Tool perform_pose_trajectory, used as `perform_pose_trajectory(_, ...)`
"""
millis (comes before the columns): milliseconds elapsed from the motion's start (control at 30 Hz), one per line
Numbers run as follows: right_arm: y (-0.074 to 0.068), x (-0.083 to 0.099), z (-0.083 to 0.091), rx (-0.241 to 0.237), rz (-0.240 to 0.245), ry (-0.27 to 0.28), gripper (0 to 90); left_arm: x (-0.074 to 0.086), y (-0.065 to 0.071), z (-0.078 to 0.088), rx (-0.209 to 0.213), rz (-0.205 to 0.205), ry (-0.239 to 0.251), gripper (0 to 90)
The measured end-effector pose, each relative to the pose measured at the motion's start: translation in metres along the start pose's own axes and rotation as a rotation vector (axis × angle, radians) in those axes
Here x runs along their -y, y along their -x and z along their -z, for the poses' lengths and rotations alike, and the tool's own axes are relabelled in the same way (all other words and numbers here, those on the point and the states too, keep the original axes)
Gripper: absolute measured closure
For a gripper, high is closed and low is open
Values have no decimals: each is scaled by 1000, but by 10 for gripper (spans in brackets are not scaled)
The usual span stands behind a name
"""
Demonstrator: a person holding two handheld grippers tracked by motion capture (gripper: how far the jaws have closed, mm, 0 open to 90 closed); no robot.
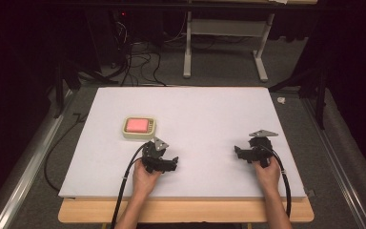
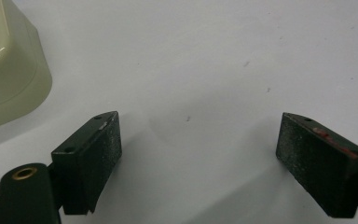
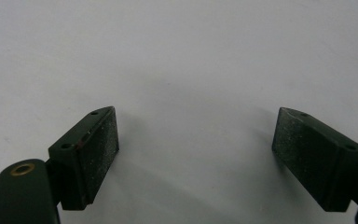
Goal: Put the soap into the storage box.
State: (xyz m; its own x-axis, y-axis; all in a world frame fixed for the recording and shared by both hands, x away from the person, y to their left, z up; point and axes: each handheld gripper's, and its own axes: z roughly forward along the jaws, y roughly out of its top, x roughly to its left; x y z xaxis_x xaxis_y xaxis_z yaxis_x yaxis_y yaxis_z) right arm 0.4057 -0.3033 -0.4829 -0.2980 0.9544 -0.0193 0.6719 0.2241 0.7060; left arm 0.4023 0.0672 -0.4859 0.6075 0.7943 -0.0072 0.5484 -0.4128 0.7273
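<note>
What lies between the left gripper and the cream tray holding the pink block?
Nothing: bare white table separates left gripper from cream plastic tray, per the high view.

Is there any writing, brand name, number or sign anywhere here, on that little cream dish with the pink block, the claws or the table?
None can be read.
Cream dish with the pink block: no lettering shows on either.
Left claw and right claw: plain black pads, only screw holes, no marks.
White table: blank, a few small specks.
Red light in the dark background: a glow, too small to tell any sign.
</note>
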Motion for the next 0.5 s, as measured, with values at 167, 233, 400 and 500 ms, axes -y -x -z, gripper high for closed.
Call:
perform_pose_trajectory(167, 0, 0, 0, 0, 0, 0, 151, 0, 0, 0, 3, 0, -1, 144)
perform_pose_trajectory(233, 0, 0, 0, 0, 0, 0, 151, 1, -1, 0, 5, 4, -2, 142)
perform_pose_trajectory(400, 0, 0, 0, 1, -1, -1, 151, 1, -1, -1, 6, 7, 0, 141)
perform_pose_trajectory(500, 0, 0, 0, 0, 0, 0, 151, 1, -1, -1, 6, 6, -1, 141)
